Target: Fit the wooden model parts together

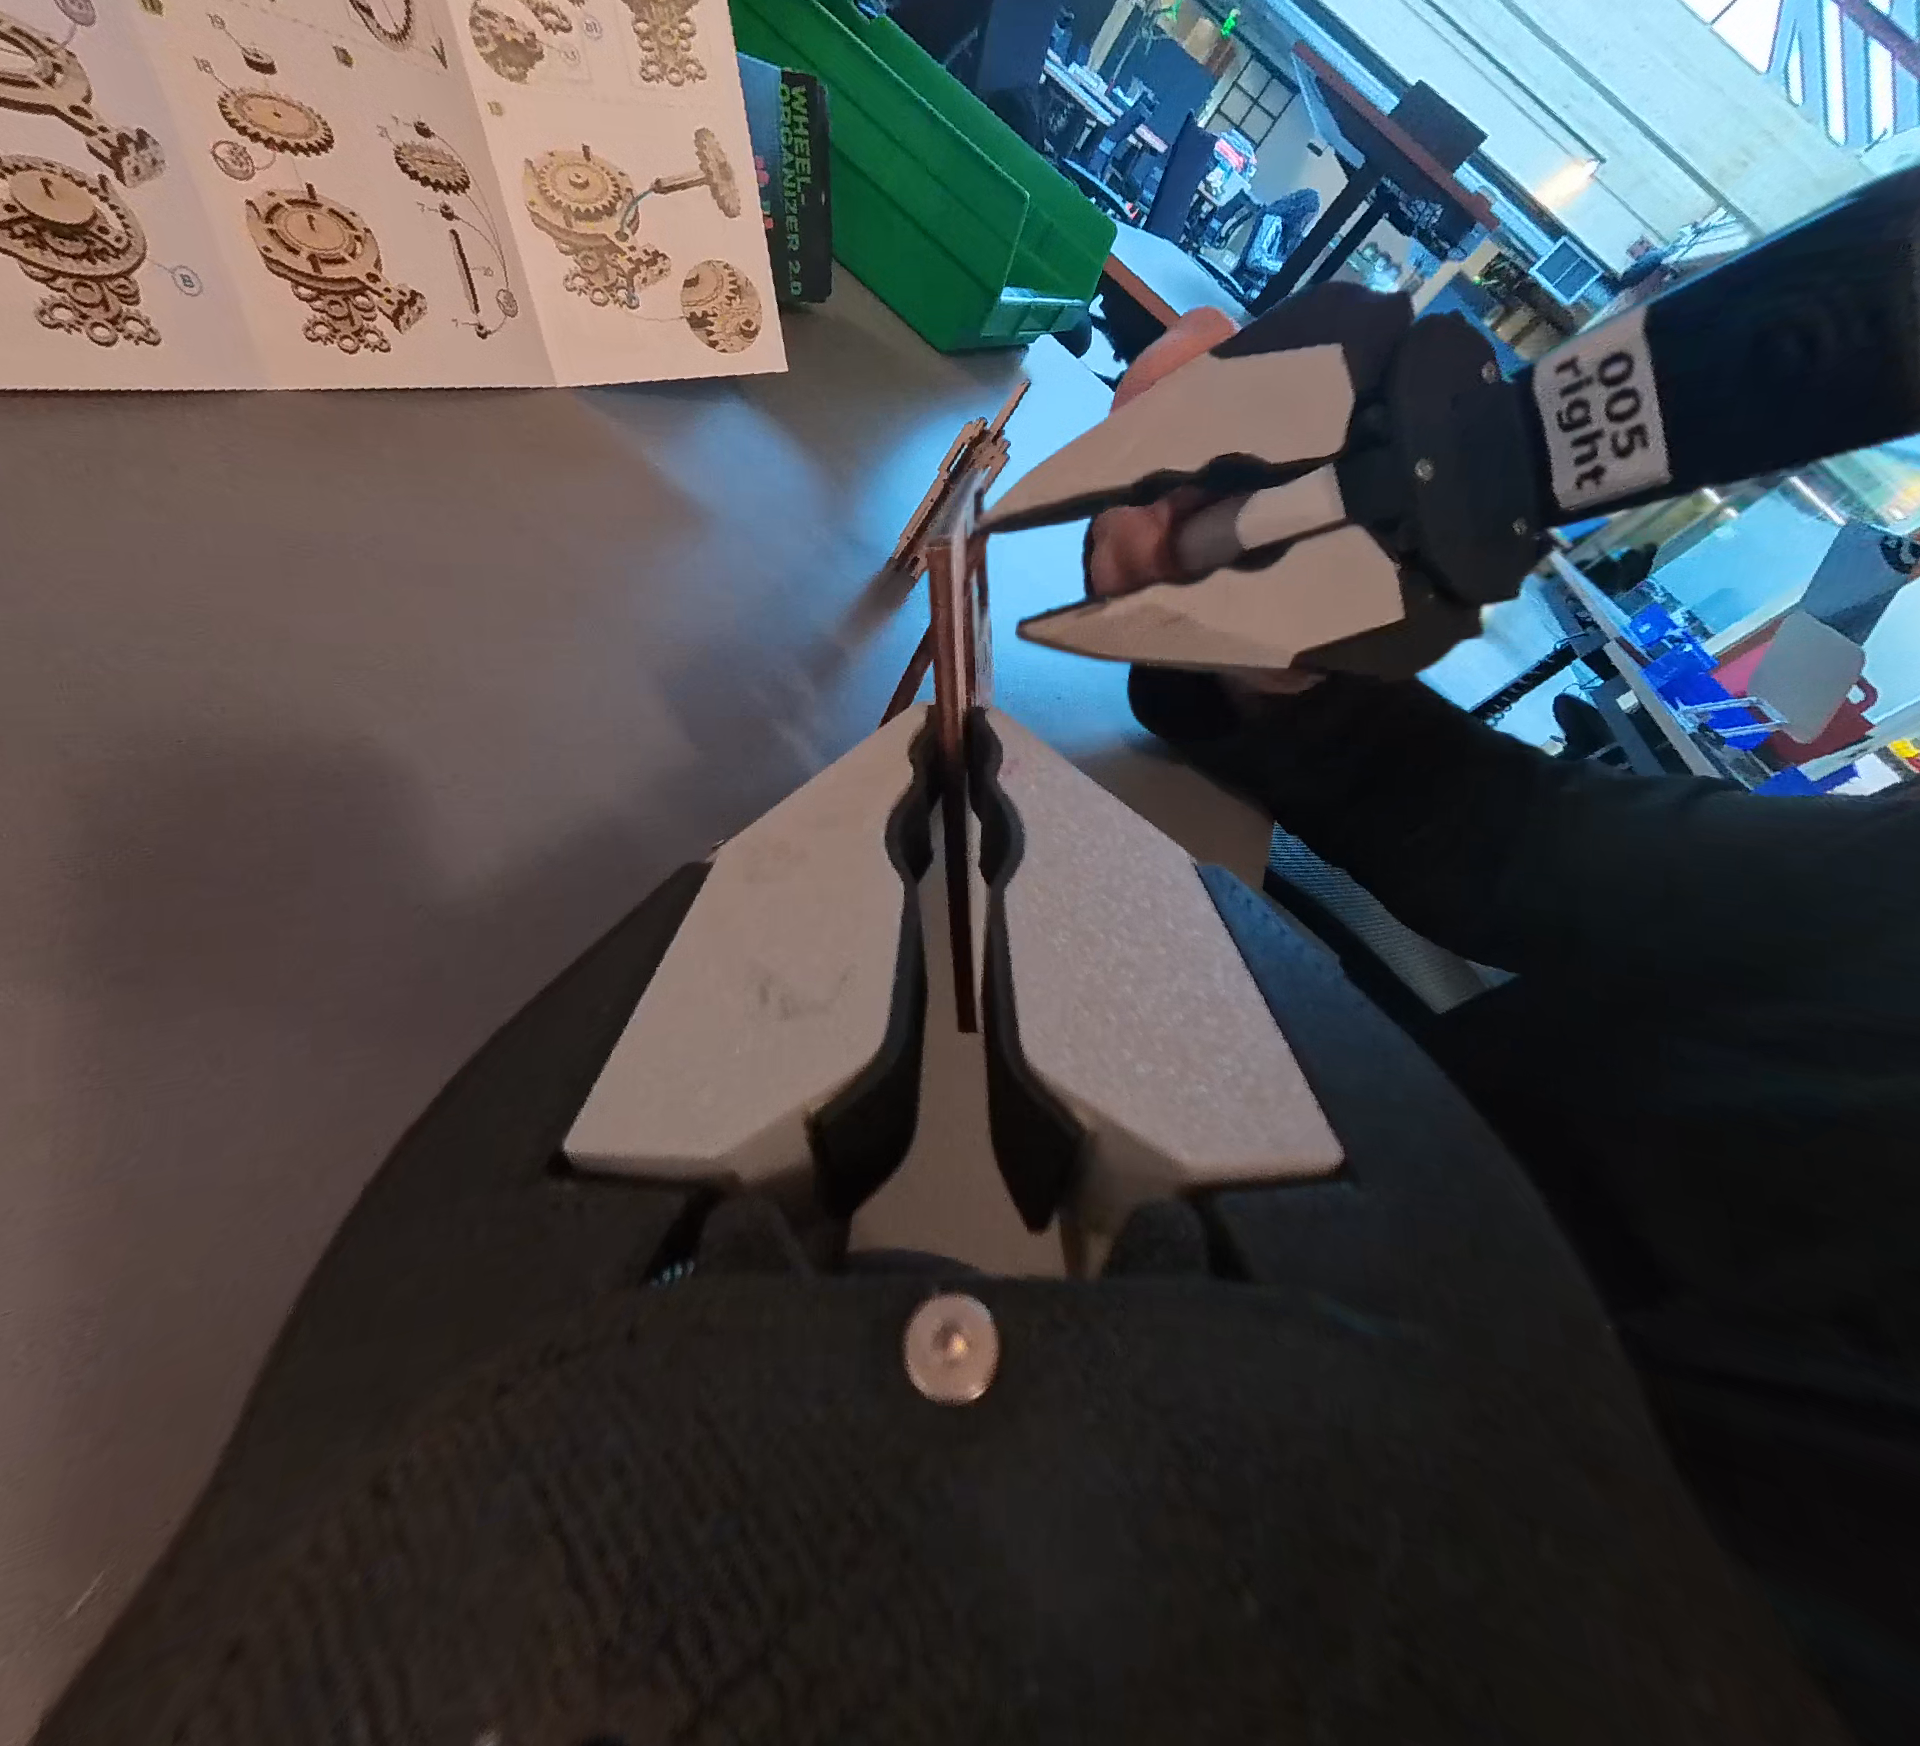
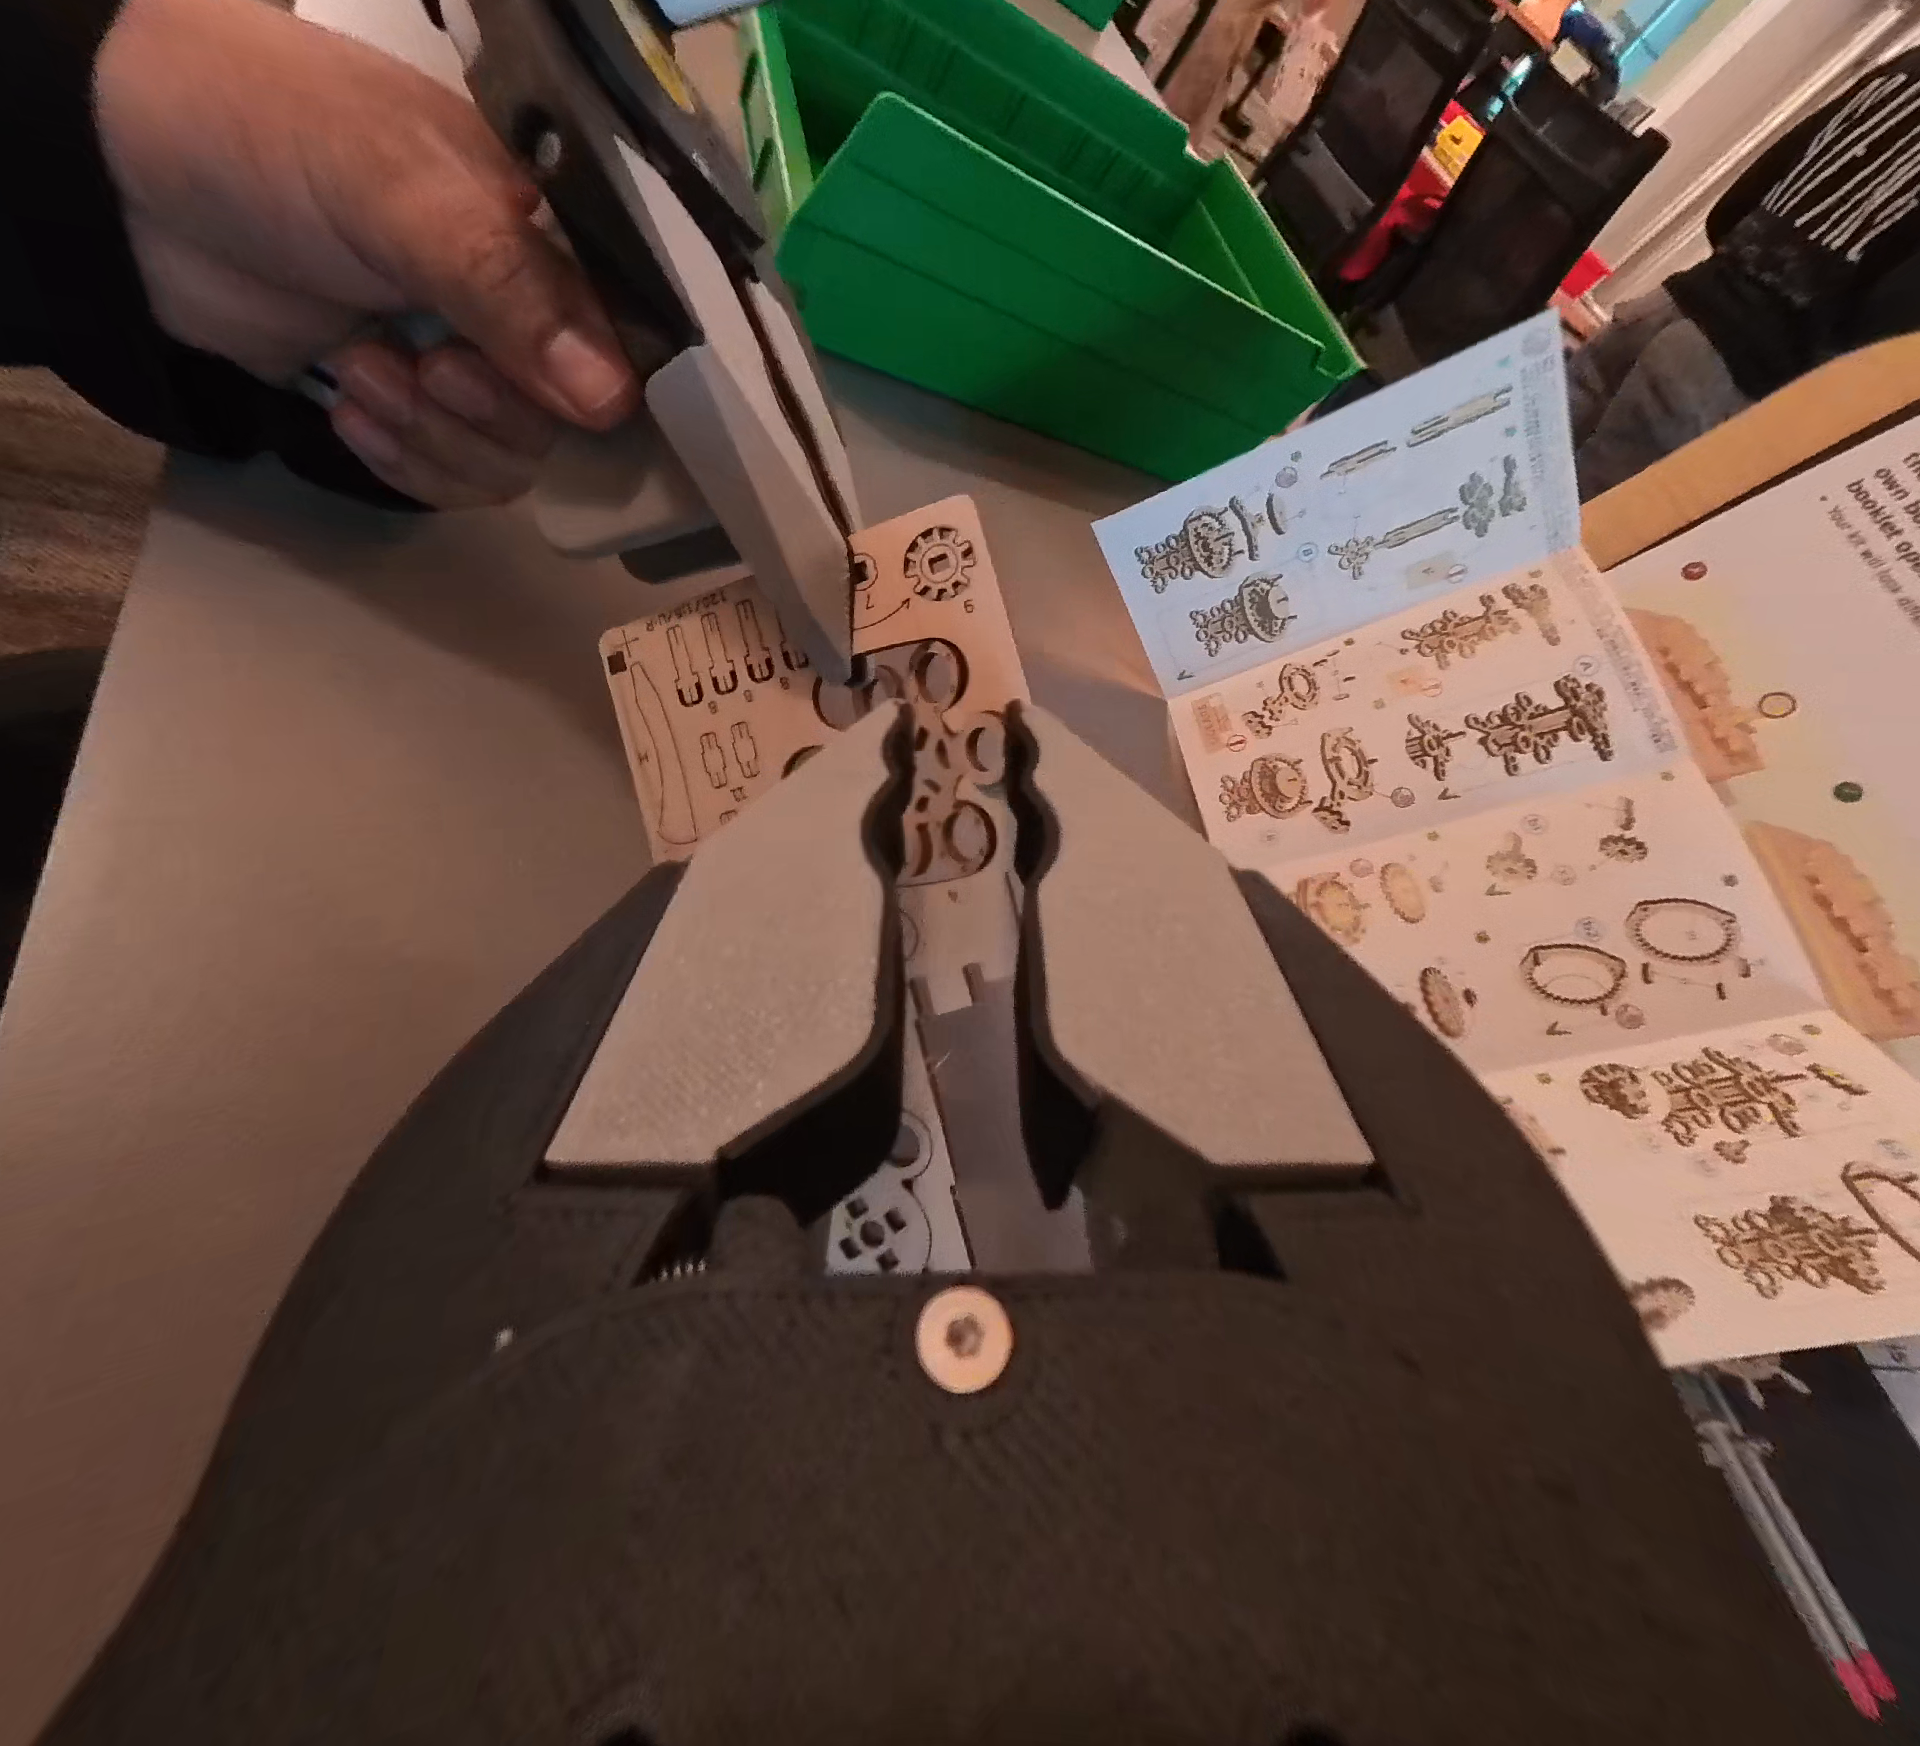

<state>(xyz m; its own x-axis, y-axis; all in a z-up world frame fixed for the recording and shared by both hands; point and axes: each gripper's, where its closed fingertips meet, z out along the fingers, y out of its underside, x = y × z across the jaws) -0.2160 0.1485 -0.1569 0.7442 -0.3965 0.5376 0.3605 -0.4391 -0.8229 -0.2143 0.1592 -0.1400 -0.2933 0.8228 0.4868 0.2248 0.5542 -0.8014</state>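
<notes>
The left gripper (image 1: 954, 720) is clamped on the edge of a thin wooden parts sheet (image 1: 958, 616), which its own view shows only edge-on as a dark sliver standing between the grey fingers. The right wrist view shows the face of that sheet (image 2: 727, 709): pale plywood with laser-cut pegs, rings and a small gear outline, held up just above the grey tabletop (image 2: 260, 865). There the left gripper (image 2: 844, 657) comes down from the upper left, a hand (image 2: 312, 242) wrapped around its handle.

The right gripper (image 2: 956, 730) has its fingers apart, with a cut-out section of rings and holes showing in the gap between them; whether the tips touch the wood cannot be told from here. In the left wrist view the right gripper (image 1: 1003, 569) comes in from the right, its fingers parted, the upper tip at the sheet's top edge.

An unfolded instruction leaflet (image 2: 1455, 865) lies on the tabletop right of the sheet, and green plastic bins (image 2: 1039, 262) stand behind. The left wrist view shows the leaflet (image 1: 364, 86) at upper left beside one bin (image 1: 914, 169).
</notes>
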